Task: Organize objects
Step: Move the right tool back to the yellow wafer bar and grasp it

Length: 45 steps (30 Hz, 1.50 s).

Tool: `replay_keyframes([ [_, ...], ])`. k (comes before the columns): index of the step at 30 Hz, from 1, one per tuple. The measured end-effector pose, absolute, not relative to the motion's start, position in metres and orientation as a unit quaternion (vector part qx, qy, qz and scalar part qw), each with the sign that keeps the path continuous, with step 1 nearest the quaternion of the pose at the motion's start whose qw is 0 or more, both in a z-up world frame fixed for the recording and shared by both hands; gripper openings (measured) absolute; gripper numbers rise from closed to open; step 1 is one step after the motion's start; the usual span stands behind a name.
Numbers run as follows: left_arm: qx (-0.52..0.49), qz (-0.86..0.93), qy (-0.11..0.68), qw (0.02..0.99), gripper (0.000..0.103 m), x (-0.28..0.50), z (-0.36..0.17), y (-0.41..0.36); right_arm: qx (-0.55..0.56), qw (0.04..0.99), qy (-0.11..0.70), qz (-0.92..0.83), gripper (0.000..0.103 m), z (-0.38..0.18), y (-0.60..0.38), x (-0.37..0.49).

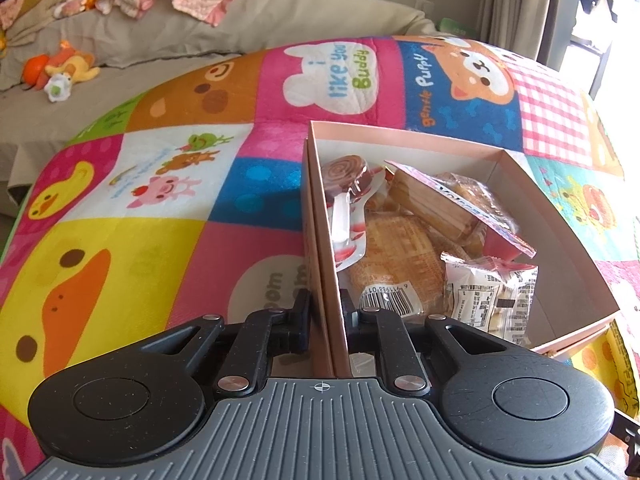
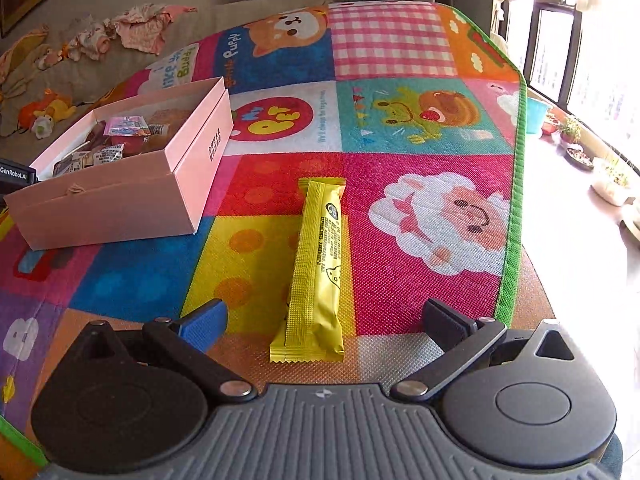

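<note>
In the left wrist view an open pink cardboard box (image 1: 404,138) lies on the play mat. It holds several wrapped snacks, among them a brown swirl lollipop (image 1: 345,172) and a white packet (image 1: 490,300). My left gripper (image 1: 326,320) is shut on the box's left wall, one finger outside it and one inside. In the right wrist view a long yellow snack bar (image 2: 320,256) lies flat on the mat. My right gripper (image 2: 326,320) stands wide open over the bar's near end, not touching it. The pink box (image 2: 120,204) sits to the left of it.
A colourful cartoon play mat (image 2: 400,128) covers the floor, with its green edge (image 2: 516,200) on the right. Beyond that edge are bare floor, plant pots (image 2: 608,184) and a bright window. A beige sofa (image 1: 168,36) with clothes and plush toys (image 1: 60,68) lies behind.
</note>
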<state>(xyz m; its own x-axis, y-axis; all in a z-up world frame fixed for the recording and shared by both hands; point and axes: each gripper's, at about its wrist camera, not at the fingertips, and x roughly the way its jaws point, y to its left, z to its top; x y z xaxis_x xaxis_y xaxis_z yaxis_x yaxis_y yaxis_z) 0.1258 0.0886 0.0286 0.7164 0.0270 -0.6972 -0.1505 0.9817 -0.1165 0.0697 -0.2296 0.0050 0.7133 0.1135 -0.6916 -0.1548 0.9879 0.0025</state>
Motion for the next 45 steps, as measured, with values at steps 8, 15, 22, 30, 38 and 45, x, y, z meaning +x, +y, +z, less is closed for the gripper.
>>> replay_keyframes([
  [8, -0.083, 0.047, 0.377, 0.921, 0.016, 0.130, 0.024, 0.090, -0.022, 0.926, 0.371, 0.066, 0.103, 0.005, -0.229, 0.072],
  [15, -0.086, 0.045, 0.378, 0.921, 0.016, 0.130, 0.024, 0.091, -0.024, 0.926, 0.372, 0.065, 0.103, 0.005, -0.228, 0.073],
  [22, -0.087, 0.044, 0.378, 0.921, 0.016, 0.129, 0.024, 0.090, -0.024, 0.926, 0.371, 0.063, 0.103, 0.004, -0.228, 0.073],
  [30, -0.089, 0.042, 0.378, 0.921, 0.016, 0.127, 0.024, 0.090, -0.036, 0.923, 0.374, 0.087, 0.103, 0.006, -0.226, 0.084],
  [38, -0.089, 0.041, 0.378, 0.921, 0.017, 0.127, 0.024, 0.090, -0.038, 0.924, 0.368, 0.101, 0.090, 0.008, -0.226, 0.111],
  [45, -0.090, 0.041, 0.378, 0.921, 0.017, 0.126, 0.024, 0.090, -0.053, 0.918, 0.371, 0.129, 0.050, 0.015, -0.218, 0.107],
])
